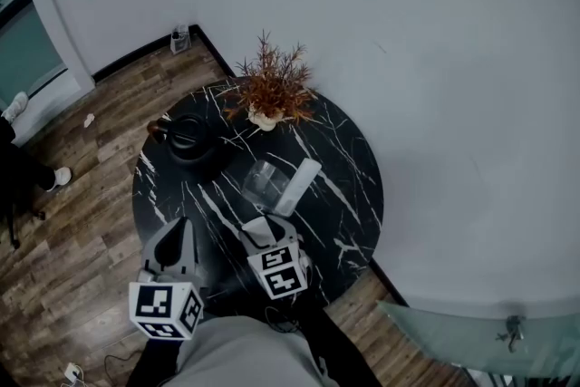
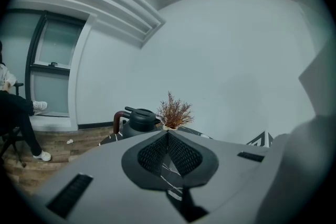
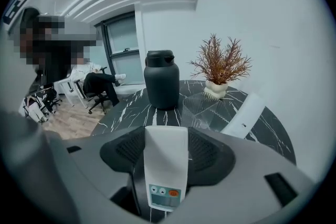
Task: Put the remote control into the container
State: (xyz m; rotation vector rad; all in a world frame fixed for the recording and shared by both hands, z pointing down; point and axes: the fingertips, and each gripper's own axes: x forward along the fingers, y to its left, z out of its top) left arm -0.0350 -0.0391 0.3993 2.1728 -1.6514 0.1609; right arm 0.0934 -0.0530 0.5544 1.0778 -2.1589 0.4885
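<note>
Remote control (image 3: 166, 165), white with an orange button at its near end, sits lengthwise between the pads of the right gripper (image 3: 166, 134), gripped on both long sides and held off the surface. In the head view the right gripper (image 1: 265, 228) hangs over the near part of the round black marble table (image 1: 353, 195), just short of the container.

Container (image 1: 265, 183) is clear, open-topped and upright near the middle of the table; it looks empty in the right gripper view (image 3: 202, 107). A white flat slab (image 1: 304, 183) lies touching or just beside its right side, angled toward the far right edge. Could be a lid or a second remote, cannot tell (image 3: 242, 117).

Left gripper (image 2: 168, 134) has its jaws closed together, tips meeting, nothing between them. It hovers at the near left edge of the table (image 1: 177, 236), apart from the right one.

Black insulated jug (image 1: 190, 139) with a brown handle stands toward the left edge. Dried plant in a small white pot (image 1: 272, 91) stands at the far edge. Both are well apart from the grippers.
</note>
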